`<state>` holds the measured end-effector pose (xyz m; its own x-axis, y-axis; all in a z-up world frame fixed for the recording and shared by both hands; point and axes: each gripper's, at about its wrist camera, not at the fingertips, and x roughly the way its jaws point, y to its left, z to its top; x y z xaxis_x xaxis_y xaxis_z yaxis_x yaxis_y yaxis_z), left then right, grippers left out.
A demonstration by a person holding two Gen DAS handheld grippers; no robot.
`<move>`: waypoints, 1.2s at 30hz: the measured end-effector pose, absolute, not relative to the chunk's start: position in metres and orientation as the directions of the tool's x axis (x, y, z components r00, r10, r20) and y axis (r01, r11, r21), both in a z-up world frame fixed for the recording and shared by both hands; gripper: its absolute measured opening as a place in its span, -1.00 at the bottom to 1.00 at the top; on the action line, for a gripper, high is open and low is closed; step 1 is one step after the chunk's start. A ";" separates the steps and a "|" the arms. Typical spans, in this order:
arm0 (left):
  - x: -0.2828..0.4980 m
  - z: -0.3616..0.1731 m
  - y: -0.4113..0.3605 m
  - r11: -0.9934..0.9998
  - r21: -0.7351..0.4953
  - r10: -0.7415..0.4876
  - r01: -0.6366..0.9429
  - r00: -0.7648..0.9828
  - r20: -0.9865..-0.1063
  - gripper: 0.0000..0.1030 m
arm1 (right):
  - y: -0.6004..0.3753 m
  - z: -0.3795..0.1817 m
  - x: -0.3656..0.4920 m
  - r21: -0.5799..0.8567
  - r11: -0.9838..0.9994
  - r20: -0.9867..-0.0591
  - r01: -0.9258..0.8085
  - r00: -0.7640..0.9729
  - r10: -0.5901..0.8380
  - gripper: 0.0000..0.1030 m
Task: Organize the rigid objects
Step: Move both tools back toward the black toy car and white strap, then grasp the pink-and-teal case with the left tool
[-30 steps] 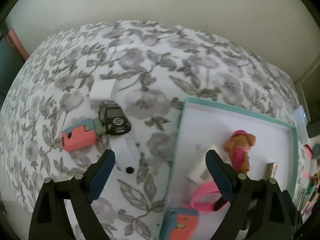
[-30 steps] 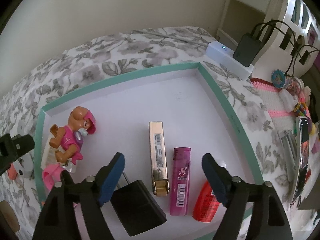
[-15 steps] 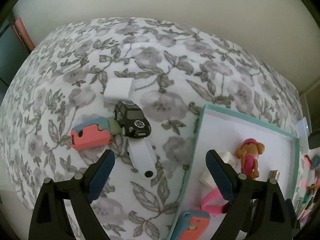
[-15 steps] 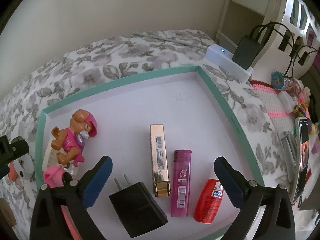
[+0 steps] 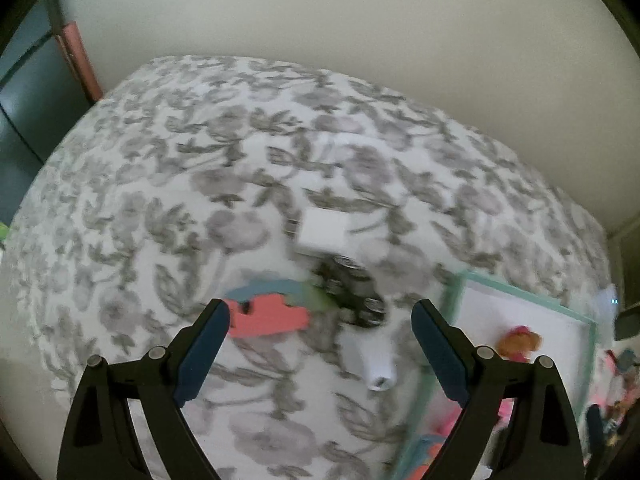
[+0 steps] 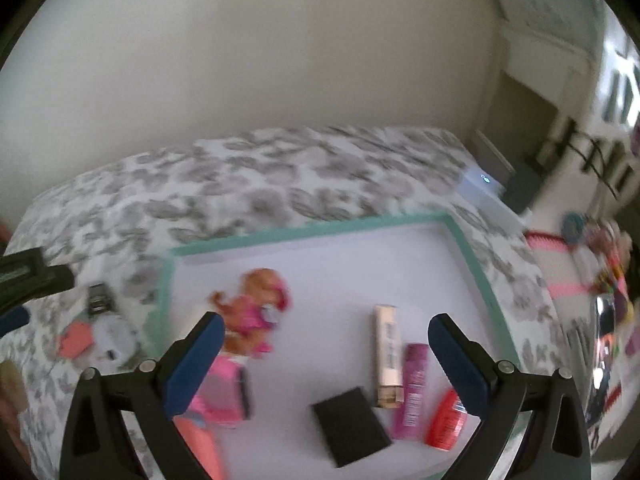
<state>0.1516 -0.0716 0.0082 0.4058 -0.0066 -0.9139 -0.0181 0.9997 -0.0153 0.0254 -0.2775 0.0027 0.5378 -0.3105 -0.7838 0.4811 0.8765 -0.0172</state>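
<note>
In the left wrist view my left gripper [image 5: 320, 330] is open and empty above the floral bedspread. Ahead of it lie a coral and blue case [image 5: 266, 312], a black toy car [image 5: 352, 294], a white block [image 5: 323, 232] and a white cylinder [image 5: 376, 364]. My right gripper [image 6: 322, 354] is open and empty over the teal-rimmed white tray [image 6: 308, 234]. The tray holds a pink pup figure [image 6: 256, 308], a black charger [image 6: 350, 432], a gold lighter [image 6: 388, 360], a purple lighter [image 6: 414, 388] and a red tube [image 6: 446, 420]. Both views are blurred.
A white device with a lit dot [image 6: 482, 184] and a black plug [image 6: 524, 190] sit beyond the tray's far right corner. Pink knitted cloth and small trinkets [image 6: 600, 276] lie to the right. A wall stands behind the bed.
The left gripper has swung left, away from the tray, so the loose objects now lie between its fingers. The right gripper opened wider and drew back from the tray; the black charger lies free.
</note>
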 end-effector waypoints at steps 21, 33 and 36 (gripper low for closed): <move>0.177 -0.029 -0.003 0.990 -0.012 0.034 -0.139 0.322 -0.946 0.80 | -0.191 -0.012 0.074 0.143 0.966 -0.809 0.216 0.588 -0.012 0.66; 0.186 -0.062 -0.013 0.993 -0.052 -0.025 -0.108 0.235 -0.972 0.80 | -0.168 -0.027 0.093 0.194 0.973 -0.831 0.128 0.548 0.094 0.14; 0.188 -0.065 -0.015 0.994 -0.053 -0.029 -0.096 0.232 -0.972 0.80 | -0.167 -0.031 0.097 0.199 0.973 -0.837 0.120 0.537 0.105 0.03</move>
